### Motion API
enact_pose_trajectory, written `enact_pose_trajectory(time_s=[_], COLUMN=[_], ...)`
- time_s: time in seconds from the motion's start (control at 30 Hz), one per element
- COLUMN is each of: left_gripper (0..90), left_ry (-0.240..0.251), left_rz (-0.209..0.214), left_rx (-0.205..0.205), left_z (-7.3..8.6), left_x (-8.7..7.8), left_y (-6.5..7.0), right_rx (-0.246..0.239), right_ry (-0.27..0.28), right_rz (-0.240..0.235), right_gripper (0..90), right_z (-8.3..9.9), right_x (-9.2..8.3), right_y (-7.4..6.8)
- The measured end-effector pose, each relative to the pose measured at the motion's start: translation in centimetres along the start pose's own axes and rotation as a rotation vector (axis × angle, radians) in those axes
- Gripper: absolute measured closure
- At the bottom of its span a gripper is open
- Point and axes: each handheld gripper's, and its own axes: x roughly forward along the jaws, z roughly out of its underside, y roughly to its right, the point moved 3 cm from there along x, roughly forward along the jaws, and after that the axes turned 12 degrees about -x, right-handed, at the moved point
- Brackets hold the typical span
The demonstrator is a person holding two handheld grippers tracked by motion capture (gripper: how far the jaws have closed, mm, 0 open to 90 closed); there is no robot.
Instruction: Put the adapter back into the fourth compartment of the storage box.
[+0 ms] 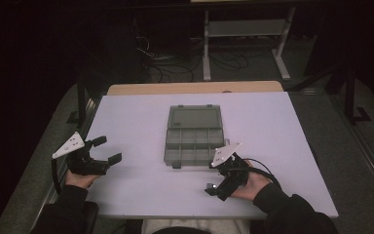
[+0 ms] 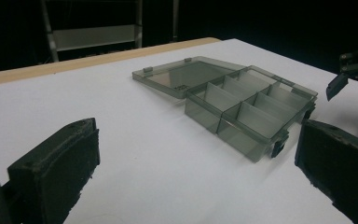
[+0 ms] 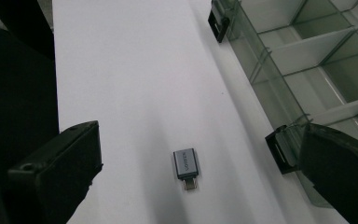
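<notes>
One white table (image 1: 126,195). One clear compartment box (image 1: 193,135) at centre, lid open flat. Two grippers: left gripper (image 1: 108,149) wide, empty; right gripper (image 3: 196,154) wide, straddling one small grey adapter (image 3: 186,165) lying beside the box's near edge.

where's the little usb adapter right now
In the right gripper view the small grey adapter lies flat on the white table, between the right gripper's open fingers, just beside the open compartment box's front edge.

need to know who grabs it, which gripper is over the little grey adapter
The right gripper: the grey adapter lies between its open jaws; the left gripper hovers off left.
</notes>
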Motion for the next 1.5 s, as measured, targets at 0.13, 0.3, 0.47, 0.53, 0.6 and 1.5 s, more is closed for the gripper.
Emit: enact_pose_trajectory(time_s=[0.13, 0.3, 0.47, 0.53, 0.6, 1.5], left_gripper=[0.0, 0.0, 0.0, 0.0, 0.0, 0.0], left_ry=[-0.001, -0.001, -0.003, -0.003, -0.002, -0.004], left_rz=[0.000, 0.001, 0.001, 0.001, 0.001, 0.002], left_rx=[0.000, 0.000, 0.003, 0.003, 0.001, 0.002], left_z=[0.0, 0.0, 0.0, 0.0, 0.0, 0.0], left_x=[0.0, 0.0, 0.0, 0.0, 0.0, 0.0], left_y=[0.0, 0.0, 0.0, 0.0, 0.0, 0.0], right_rx=[-0.009, -0.016, -0.030, -0.033, -0.037, -0.081], right_ry=[-0.018, -0.039, -0.068, -0.073, -0.085, -0.134], right_rz=[-0.015, -0.025, -0.045, -0.049, -0.062, -0.103], right_gripper=[0.0, 0.0, 4.5, 6.0, 9.9, 56.4], right_z=[0.0, 0.0, 0.2, 0.2, 0.3, 0.9], right_x=[0.4, 0.9, 1.3, 1.4, 1.6, 2.2], right_y=[-0.2, -0.4, -0.5, -0.5, -0.5, 0.3])
